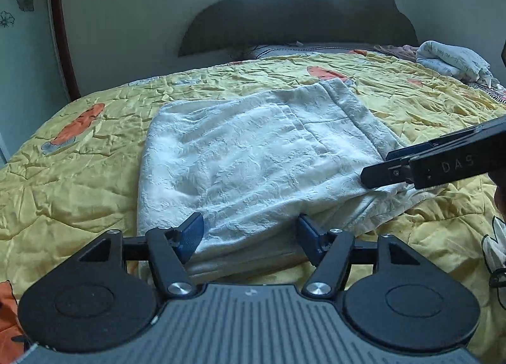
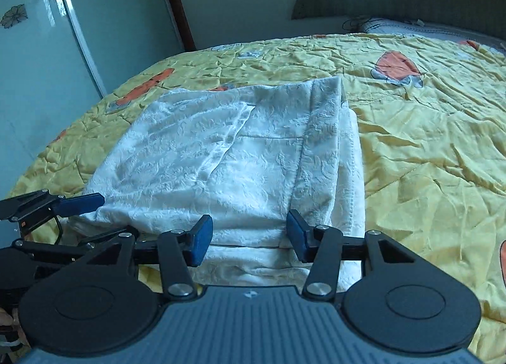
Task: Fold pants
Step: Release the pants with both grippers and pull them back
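Note:
White textured pants (image 1: 253,155) lie folded into a rough rectangle on the yellow quilt (image 1: 79,174). My left gripper (image 1: 249,234) hovers at the fold's near edge, jaws wide apart, with the cloth edge between the blue pads but not pinched. At the pants' right corner, my right gripper (image 1: 376,168) comes in from the side. In the right wrist view the pants (image 2: 246,155) fill the centre. My right gripper (image 2: 249,236) is open over their near edge. A blue fingertip (image 2: 85,200) of the left gripper rests by the near left corner.
A dark scalloped headboard (image 1: 300,10) stands behind the bed. A bundle of pale cloth (image 1: 449,60) lies at the back right. A glass wardrobe door (image 2: 47,48) with flower prints stands beside the bed on the left. The quilt (image 2: 427,142) stretches wide to the right.

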`<state>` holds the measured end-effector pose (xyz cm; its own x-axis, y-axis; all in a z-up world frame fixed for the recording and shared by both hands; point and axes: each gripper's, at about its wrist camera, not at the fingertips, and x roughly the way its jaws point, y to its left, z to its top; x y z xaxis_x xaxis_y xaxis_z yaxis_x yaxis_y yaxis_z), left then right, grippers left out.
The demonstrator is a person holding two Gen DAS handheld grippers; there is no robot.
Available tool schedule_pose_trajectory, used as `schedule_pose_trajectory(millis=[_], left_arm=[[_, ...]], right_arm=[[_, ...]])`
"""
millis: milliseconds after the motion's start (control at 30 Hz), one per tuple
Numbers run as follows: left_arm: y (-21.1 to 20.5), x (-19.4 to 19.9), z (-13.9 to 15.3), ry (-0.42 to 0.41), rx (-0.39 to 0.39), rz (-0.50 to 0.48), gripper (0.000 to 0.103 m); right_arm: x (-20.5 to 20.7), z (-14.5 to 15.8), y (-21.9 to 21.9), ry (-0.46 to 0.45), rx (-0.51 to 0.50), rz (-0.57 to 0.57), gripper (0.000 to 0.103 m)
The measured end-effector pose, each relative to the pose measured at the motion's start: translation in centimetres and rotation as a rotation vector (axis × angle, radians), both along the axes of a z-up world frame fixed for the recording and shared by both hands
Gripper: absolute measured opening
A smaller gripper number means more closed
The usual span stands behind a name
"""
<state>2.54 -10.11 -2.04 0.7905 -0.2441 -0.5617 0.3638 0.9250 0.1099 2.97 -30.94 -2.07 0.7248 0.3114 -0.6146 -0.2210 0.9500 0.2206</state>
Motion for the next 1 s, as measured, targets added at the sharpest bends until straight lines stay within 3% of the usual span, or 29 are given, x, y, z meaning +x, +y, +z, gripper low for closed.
schedule_pose_trajectory(millis=[100,233,333,467,567,633,700,767,867,933,1000], left_arm=[[1.0,0.3,1.0,0.027,-0.036,0.000,0.063],[5.2,-2.0,3.7,-0.005,-0.101,0.058,0.056],[10.7,-3.7,6.1,-0.062,-0.103,0.162,0.063],[21.1,-4.3,10.8,-0.192,-0.079,0.466,0.068],[28.0,-3.5,15.2,-0.274,-0.175,0.658,0.069],[28.9,-2.9,17.0,-0.309,-0.212,0.714,0.069],[26.6,-2.6,17.3,-0.325,-0.250,0.650,0.070],[22.2,-2.4,15.7,-0.286,-0.274,0.531,0.076],[14.2,-2.3,11.0,-0.124,-0.266,0.335,0.077],[9.8,-2.7,7.7,-0.023,-0.248,0.251,0.077],[6.1,-3.6,4.7,0.054,-0.183,0.189,0.077]], right_arm=[[-0.3,1.1,0.1,0.010,-0.039,-0.007,0.050],[-4.4,4.0,-2.8,0.007,0.045,-0.080,0.053],[-9.1,5.9,-6.4,-0.024,0.048,-0.173,0.068],[-14.1,8.3,-13.3,-0.053,-0.126,-0.418,0.068],[-15.9,10.5,-17.5,-0.130,-0.294,-0.675,0.068],[-15.9,11.4,-17.0,-0.227,-0.399,-0.749,0.070],[-15.0,11.0,-14.7,-0.284,-0.353,-0.690,0.074],[-13.3,9.4,-10.9,-0.252,-0.250,-0.527,0.083],[-9.7,5.3,-4.1,-0.116,-0.146,-0.291,0.083],[-8.2,2.8,-0.5,-0.046,-0.140,-0.217,0.083],[-7.2,1.2,1.4,-0.004,-0.120,-0.189,0.083]])
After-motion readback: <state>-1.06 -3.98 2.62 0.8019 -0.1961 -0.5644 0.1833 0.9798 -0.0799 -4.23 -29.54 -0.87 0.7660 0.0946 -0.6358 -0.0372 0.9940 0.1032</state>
